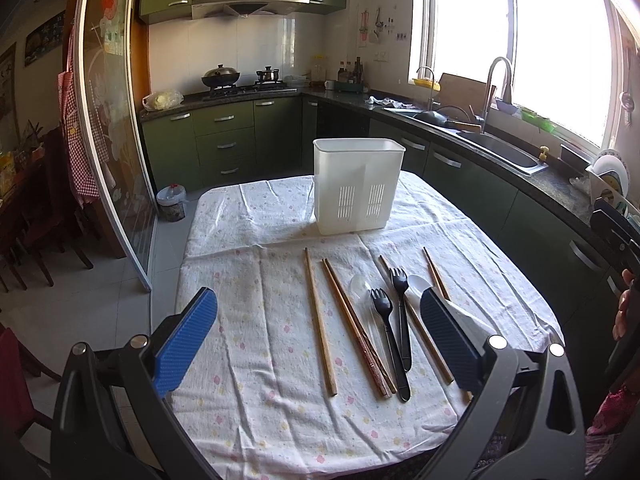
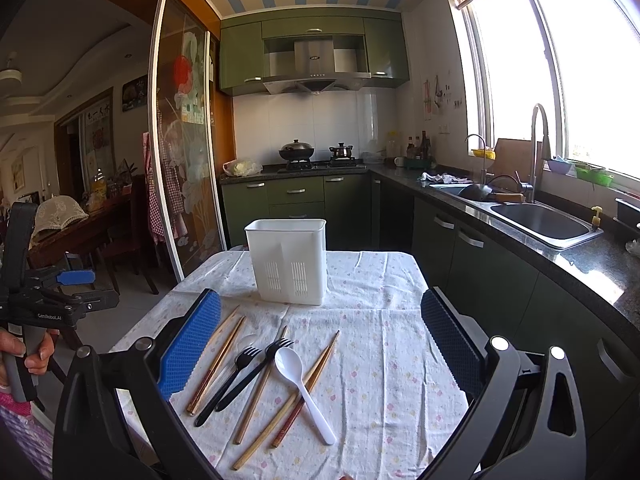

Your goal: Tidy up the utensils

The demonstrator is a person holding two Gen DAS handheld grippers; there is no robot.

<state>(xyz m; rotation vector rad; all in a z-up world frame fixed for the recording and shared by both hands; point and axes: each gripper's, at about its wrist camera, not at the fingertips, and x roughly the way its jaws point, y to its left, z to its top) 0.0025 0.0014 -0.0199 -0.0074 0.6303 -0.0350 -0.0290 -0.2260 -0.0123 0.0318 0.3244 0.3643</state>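
utensils (image 2: 276, 376) on cloth below spread right tool (image 2: 320, 344)

Daylight is flooding a green kitchen.
Sun is pouring through the window (image 2: 560, 76) onto dark counter (image 2: 580, 256), green cabinets (image 1: 224, 140), and pale floor tiles (image 1: 72, 312).

Utensils (image 2: 272, 376) before holder (image 2: 288, 260), seemingly apart

1. White holder (image 1: 357, 186): inside hidden by its walls in both views; contents can't tell.
2. Clear spoon (image 1: 362, 286): handle mostly lost under black forks (image 1: 390, 336); in right wrist view barely visible.
3. Right-most chopsticks (image 1: 436, 276): near ends hidden behind left gripper (image 1: 320, 344) finger.
4. Bottles (image 2: 418, 145) on far counter: too small to tell labels.
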